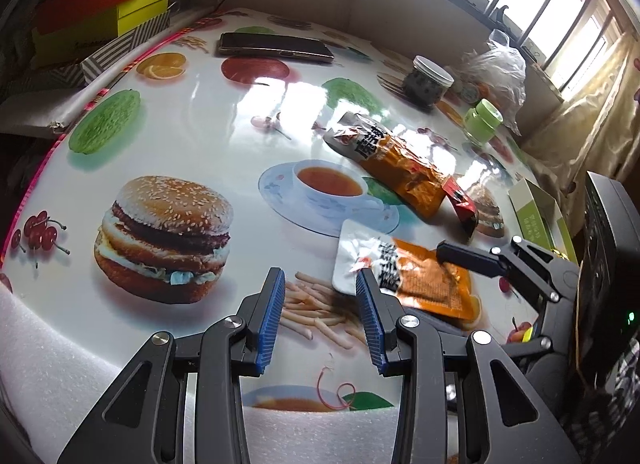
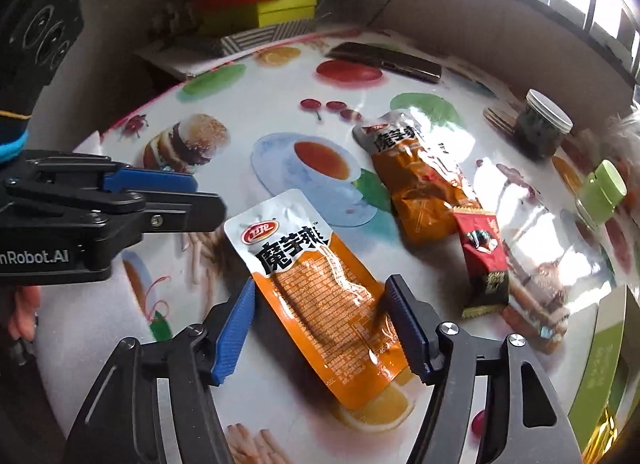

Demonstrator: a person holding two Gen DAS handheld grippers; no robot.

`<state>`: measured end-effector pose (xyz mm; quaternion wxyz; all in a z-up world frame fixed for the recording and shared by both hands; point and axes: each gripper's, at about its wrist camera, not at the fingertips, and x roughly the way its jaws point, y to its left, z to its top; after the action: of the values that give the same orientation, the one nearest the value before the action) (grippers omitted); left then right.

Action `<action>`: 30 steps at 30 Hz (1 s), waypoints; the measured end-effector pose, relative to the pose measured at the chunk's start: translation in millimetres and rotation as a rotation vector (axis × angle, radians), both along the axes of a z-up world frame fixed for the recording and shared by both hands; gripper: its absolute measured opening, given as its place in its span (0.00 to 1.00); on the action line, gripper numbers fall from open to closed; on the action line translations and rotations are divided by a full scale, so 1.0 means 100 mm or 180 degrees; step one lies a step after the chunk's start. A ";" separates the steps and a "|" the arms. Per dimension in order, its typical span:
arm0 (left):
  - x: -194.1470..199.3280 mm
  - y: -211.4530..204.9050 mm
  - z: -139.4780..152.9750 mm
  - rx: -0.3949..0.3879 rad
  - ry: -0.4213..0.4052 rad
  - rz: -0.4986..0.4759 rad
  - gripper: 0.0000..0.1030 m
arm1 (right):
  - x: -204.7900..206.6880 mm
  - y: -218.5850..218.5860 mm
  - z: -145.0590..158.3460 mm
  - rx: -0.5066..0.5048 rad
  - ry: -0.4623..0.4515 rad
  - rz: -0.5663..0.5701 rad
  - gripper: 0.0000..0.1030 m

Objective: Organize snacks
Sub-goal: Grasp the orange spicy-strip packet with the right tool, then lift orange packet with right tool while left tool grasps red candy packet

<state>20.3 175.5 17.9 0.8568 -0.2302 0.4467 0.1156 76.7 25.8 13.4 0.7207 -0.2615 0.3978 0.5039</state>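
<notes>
Right fingers (image 2: 404, 328) astride orange packet (image 2: 320, 296)

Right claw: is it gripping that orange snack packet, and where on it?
No. The right claw stands open astride the lower half of the orange snack packet, which lies flat on the table, pads off it. The left claw is empty too.

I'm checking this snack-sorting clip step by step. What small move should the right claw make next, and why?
Probably lift the right claw straight up and clear. Its jaws stand open on either side of the flat orange packet, which lies on the table, so it looks released.
</notes>
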 end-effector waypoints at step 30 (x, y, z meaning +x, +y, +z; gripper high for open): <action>0.43 -0.37 0.15 0.0061 -0.0046 -0.0337 0.37 | 0.00 -0.86 0.19 0.0489 0.0255 -0.1037 0.01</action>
<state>63.6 138.3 32.4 0.8671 -0.1989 0.4509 0.0728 76.6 -59.8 32.7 0.7942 -0.1175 0.4237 0.4194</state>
